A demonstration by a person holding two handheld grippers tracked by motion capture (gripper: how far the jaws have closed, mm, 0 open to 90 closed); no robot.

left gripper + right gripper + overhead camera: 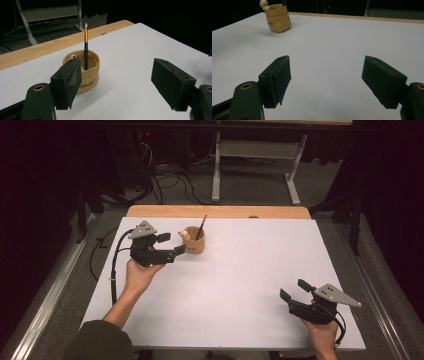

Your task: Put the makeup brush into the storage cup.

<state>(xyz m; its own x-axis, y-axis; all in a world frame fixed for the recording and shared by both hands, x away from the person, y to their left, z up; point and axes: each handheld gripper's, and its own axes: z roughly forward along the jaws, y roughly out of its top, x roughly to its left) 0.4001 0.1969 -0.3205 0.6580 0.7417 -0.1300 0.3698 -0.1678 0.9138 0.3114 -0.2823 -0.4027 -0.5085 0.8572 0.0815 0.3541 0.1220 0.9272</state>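
Note:
A small tan cup [194,241] stands upright on the white table sheet [240,270], with a dark pencil [201,226] leaning in it. My left gripper [171,244] is open just left of the cup, its jaws pointing at it; one pad overlaps the cup's side in the left gripper view, where the cup [86,72] and pencil [86,47] sit close ahead. Whether a pad touches the cup is unclear. My right gripper [294,289] stands open and holds nothing near the front right of the sheet, far from the cup [278,18].
A wooden table edge [215,211] runs along the back of the sheet. Beyond it are a white desk frame [216,165] and floor cables [170,182]. A small pale figure [184,235] sits on the cup's rim. A metal rail [50,290] lies left of the table.

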